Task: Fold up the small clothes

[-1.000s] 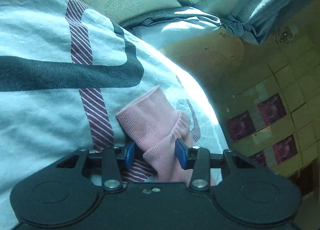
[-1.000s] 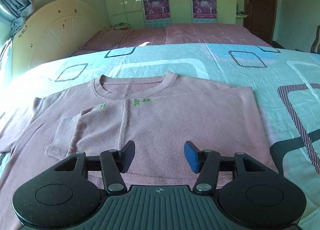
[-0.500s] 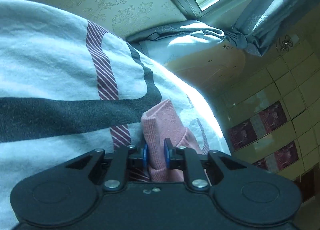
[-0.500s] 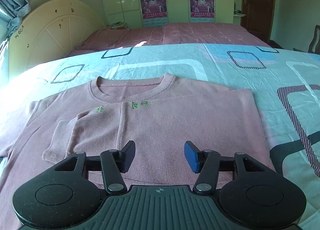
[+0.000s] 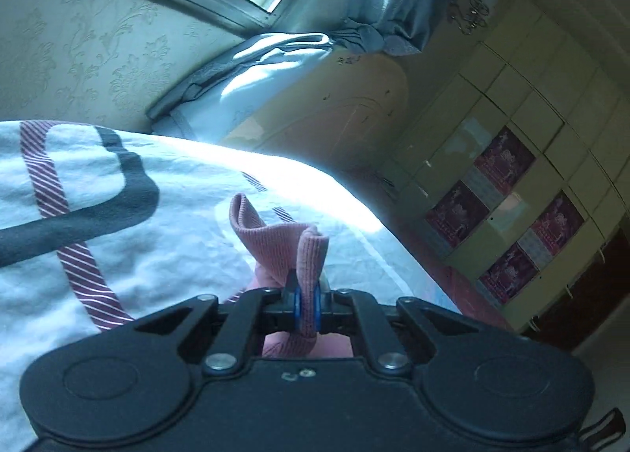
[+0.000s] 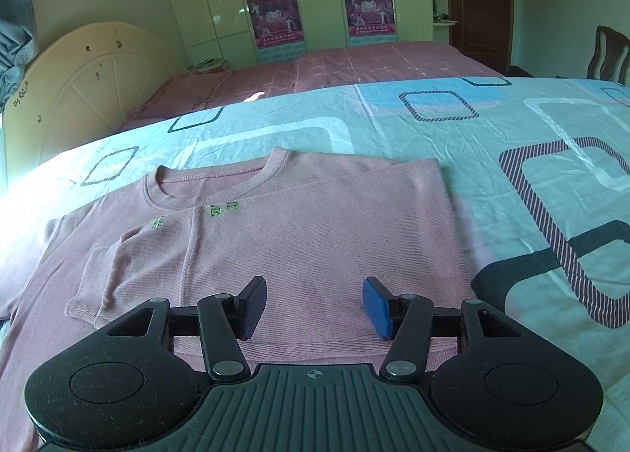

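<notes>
Left tool (image 5: 306, 304) clenched on pink sleeve cuff (image 5: 289, 245); right tool (image 6: 313, 306) released above shirt (image 6: 315, 239).

left gripper (image 5: 307, 304) is clamped tight on a bunched pink sleeve cuff (image 5: 289, 245), lifted a bit above the patterned bedsheet (image 5: 118, 239).

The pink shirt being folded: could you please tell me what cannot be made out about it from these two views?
- Left wrist view: which part of the pink shirt the left gripper pinches; its body covers the rest.
- Right wrist view: the hem, behind the open right gripper.
- Right wrist view: the left sleeve, cut off by the frame edge.
- Green chest lettering: too small to read.
</notes>
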A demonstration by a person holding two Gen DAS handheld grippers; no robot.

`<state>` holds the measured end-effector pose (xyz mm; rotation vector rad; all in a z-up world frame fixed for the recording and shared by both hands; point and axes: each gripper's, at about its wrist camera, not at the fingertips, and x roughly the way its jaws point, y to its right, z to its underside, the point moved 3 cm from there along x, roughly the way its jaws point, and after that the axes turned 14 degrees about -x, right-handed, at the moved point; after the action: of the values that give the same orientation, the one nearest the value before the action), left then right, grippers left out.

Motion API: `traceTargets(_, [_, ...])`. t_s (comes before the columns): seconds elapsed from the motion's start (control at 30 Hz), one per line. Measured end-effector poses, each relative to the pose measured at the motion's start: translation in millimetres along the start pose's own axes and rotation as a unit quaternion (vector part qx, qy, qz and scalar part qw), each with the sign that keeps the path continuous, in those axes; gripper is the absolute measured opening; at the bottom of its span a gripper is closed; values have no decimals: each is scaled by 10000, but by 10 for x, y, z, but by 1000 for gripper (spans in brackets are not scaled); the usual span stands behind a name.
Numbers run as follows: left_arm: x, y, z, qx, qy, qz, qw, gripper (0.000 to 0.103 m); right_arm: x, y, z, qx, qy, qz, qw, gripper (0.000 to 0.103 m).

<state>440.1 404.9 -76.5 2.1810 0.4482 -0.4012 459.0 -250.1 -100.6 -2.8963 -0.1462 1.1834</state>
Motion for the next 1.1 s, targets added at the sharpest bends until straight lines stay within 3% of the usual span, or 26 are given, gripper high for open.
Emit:
traceTargets(0.1, [17, 565, 441, 671, -386, 327, 9965, 5, -46, 117, 73, 123, 17, 5, 9999, 54])
traceTargets(0.23, [83, 1312, 1300, 1506, -1114, 749, 9794, 5, -137, 271, 165, 224, 37, 10, 9997, 54])
traceTargets(0.37, [168, 1894, 2159, 2253, -1723, 1000, 9537, 5, -264, 469, 241, 247, 99, 117, 9996, 54])
traceTargets(0.5, [208, 2301, 2888, 2691, -2180, 1160, 9309, 5, -413, 739, 315, 422, 155, 236, 9987, 54])
traceTargets(0.67, [305, 2566, 3615, 3101, -2780, 1268, 9003, 7, -546, 1012, 436, 636, 142, 379, 9972, 54])
traceTargets(0.73, [345, 2589, 3890, 3143, -3195, 1343, 8838, 21, -589, 1088, 481, 765, 116, 346, 9964, 54])
traceTargets(0.8, [300, 2606, 4064, 3216, -3329, 1504, 8736, 54, -604, 1120, 500, 875, 74, 216, 9959, 54])
traceTargets(0.87, [157, 2606, 4099, 3356, -3150, 1582, 8736, 66, -591, 1104, 491, 930, 64, 56, 9956, 55])
traceTargets(0.93, [41, 2550, 4001, 3367, -3016, 1595, 8776, 66, -547, 1047, 459, 990, 78, -128, 9950, 55])
traceTargets(1.1, [-242, 2118, 3362, 3197, -2455, 1258, 9065, 61, -274, 619, 279, 1217, 148, -1081, 9866, 54])
